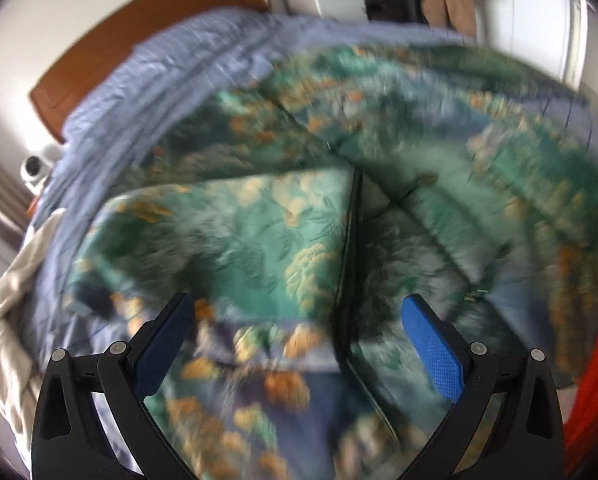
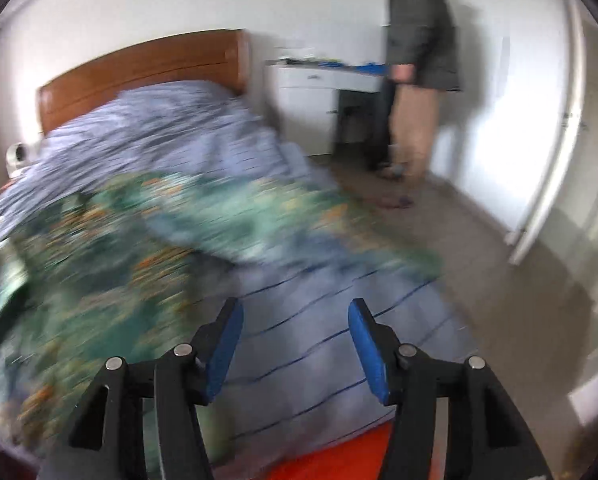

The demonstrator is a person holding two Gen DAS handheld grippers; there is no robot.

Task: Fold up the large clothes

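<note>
A large green garment with a leafy, orange-flecked print [image 1: 259,232] lies spread on the bed, one panel folded over along a dark-edged seam [image 1: 349,264]. My left gripper [image 1: 298,300] hangs just above it, open wide, with nothing between the blue pads. In the right wrist view the same garment [image 2: 119,248] is a motion-blurred mass on the left. My right gripper [image 2: 295,303] is open over the bare striped cover beside the garment's edge and holds nothing.
The bed has a pale blue striped cover [image 2: 159,132] and a wooden headboard [image 2: 139,64]. A cream cloth [image 1: 15,300] is bunched at its left edge. A person [image 2: 419,40] stands by a white desk [image 2: 319,92]. Something red-orange [image 2: 339,456] lies below the gripper.
</note>
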